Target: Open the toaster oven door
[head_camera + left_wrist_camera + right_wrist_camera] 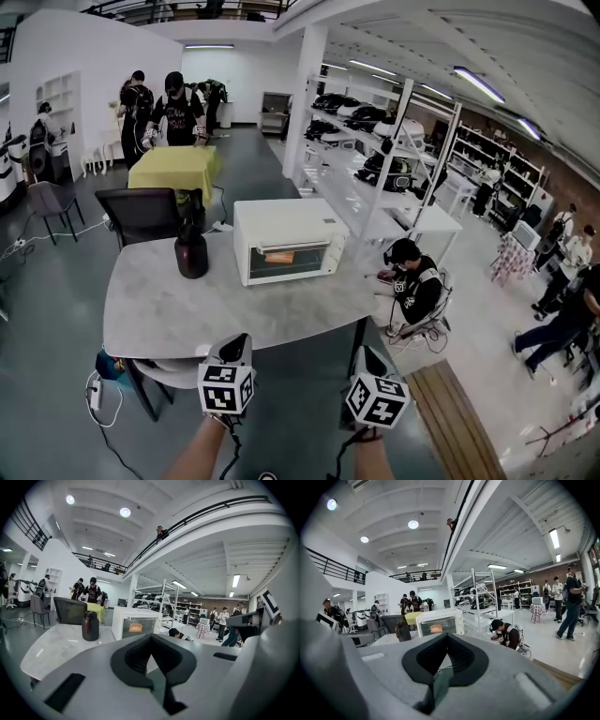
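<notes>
Grey stone-look table (150, 309) is seen in the head view. One white box-shaped toaster oven (289, 240), its glass door closed, and one dark rounded jug (191, 251) just left of it are carried there. One black chair (141, 214) is set behind. Two grippers, the left gripper (234, 349) and the right gripper (367, 361), are held before the near edge, well apart from the toaster oven.

In the left gripper view, the left gripper (151, 641) is seen with jaws pressed together on nothing. The toaster oven (136, 623) and jug (90, 626) are seen beyond.

In the right gripper view, the right gripper (447, 639) is likewise closed and empty, with the toaster oven (439, 622) ahead.
</notes>
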Motion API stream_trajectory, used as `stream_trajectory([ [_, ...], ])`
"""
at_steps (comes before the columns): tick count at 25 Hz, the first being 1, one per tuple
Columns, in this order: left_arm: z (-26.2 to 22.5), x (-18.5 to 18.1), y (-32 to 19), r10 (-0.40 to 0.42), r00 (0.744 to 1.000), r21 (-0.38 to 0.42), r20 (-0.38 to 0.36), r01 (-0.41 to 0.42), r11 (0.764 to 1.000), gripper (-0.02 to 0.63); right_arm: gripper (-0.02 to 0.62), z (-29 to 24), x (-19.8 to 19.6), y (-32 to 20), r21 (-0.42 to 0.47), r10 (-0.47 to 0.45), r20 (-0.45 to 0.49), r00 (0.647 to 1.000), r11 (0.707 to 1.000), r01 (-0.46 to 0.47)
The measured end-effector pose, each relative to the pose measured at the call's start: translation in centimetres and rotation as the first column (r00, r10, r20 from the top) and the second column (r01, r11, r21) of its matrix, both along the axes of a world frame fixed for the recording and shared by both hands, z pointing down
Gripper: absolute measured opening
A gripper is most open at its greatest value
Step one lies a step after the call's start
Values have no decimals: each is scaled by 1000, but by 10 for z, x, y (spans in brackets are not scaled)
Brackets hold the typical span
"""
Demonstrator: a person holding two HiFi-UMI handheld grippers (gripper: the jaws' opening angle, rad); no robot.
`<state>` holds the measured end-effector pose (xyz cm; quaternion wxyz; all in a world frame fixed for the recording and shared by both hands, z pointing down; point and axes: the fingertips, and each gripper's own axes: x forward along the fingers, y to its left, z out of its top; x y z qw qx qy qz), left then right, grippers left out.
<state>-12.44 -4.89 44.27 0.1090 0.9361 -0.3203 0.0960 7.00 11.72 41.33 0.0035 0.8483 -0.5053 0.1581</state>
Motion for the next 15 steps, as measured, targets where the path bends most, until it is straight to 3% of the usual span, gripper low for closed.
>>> stream_trajectory([
  [5, 6, 28, -16, -18, 999, 17, 32, 17, 1000, -5, 5, 8, 37, -18, 10, -2, 19, 1000, 1000, 2],
  [15, 23, 72, -69, -55, 997, -6, 56, 55, 998, -5, 5, 37, 75, -71, -38, -54, 43, 998, 998, 56],
])
